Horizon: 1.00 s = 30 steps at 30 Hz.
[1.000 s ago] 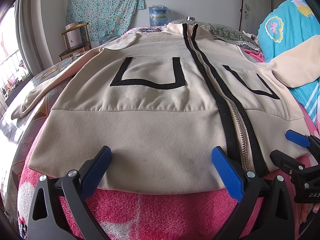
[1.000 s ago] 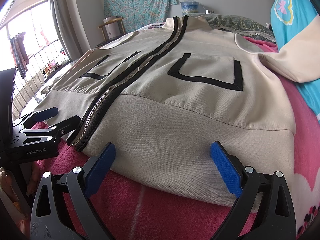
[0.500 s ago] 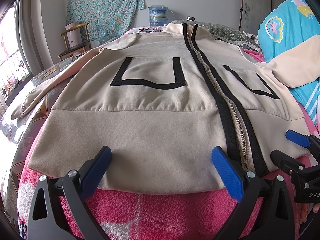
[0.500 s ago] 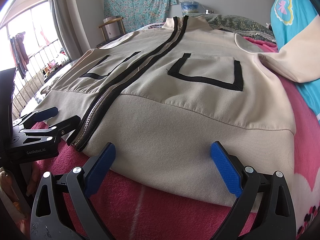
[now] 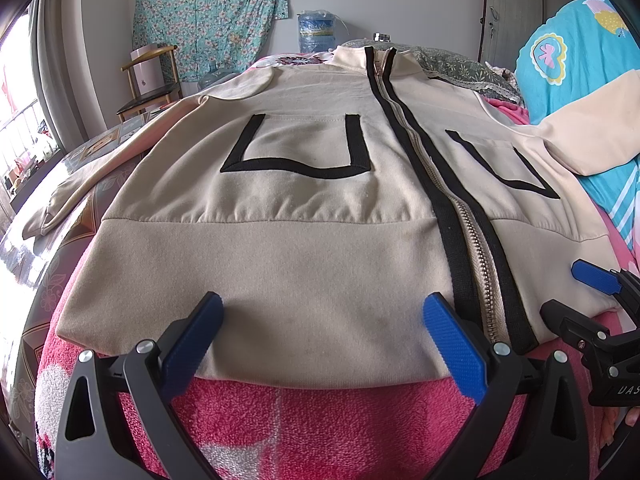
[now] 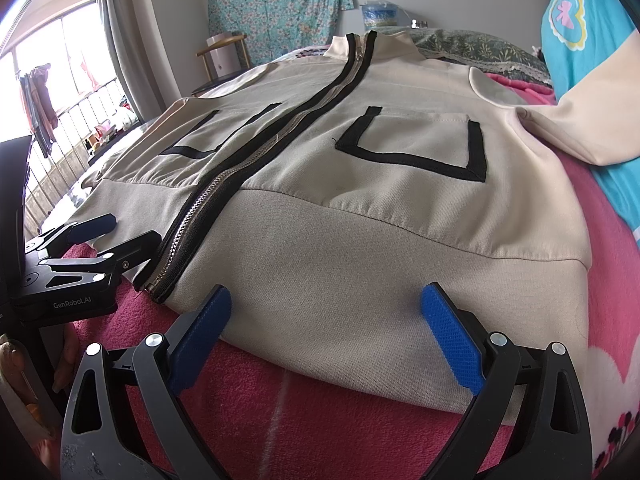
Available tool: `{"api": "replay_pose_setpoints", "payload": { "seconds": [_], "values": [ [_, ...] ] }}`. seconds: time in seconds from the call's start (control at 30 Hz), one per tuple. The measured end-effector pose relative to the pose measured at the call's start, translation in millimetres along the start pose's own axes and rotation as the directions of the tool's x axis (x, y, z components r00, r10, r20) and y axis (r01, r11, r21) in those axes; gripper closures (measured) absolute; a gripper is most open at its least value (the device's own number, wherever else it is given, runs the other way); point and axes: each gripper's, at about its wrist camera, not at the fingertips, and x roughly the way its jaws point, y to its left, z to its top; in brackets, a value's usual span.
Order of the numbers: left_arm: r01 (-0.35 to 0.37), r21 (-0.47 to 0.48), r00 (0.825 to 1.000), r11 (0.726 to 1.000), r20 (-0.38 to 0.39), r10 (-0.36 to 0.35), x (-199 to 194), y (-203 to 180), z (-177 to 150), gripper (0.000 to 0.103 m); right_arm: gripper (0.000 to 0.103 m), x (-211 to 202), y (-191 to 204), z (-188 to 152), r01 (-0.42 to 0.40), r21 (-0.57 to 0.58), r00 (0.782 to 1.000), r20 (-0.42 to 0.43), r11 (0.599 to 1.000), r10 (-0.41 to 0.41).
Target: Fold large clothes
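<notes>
Straight ahead, a cream zip-up jacket with black pocket outlines (image 5: 304,208) lies flat, front up, on a bed covered by a fuzzy pink blanket (image 5: 280,420). Its bottom hem runs across just in front of me, with a strip of bare blanket between the hem and the bed's near edge. One sleeve trails off toward the window side; the other sleeve (image 6: 576,120) rests up against a turquoise cartoon-print cushion (image 6: 576,20). The metal zipper with black tape borders (image 5: 472,232) runs from the collar down to the hem.

Both my tongs are open and hold nothing. My left tongs (image 5: 320,340) hover over the hem on the left half of the jacket, blue pads spread wide, just left of the zipper's lower end. My right tongs (image 6: 324,328) hover over the hem of the right half, likewise spread. In the right view, the left tool's black body reads "GenRobot.AI".

Beyond the bed stand a wooden chair (image 5: 152,92), a floral cloth on the wall (image 5: 208,12) and a blue water jug (image 5: 316,32).
</notes>
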Motion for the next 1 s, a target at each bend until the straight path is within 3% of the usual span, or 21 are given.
{"api": "replay_pose_setpoints", "payload": {
  "seconds": [1.0],
  "values": [
    [-0.005, 0.004, 1.000, 1.000, -0.009, 0.005, -1.7, -2.2, 0.1, 0.005, 0.010, 0.1, -0.1, 0.1, 0.000, 0.000, 1.000, 0.000, 1.000, 0.000]
  ]
}}
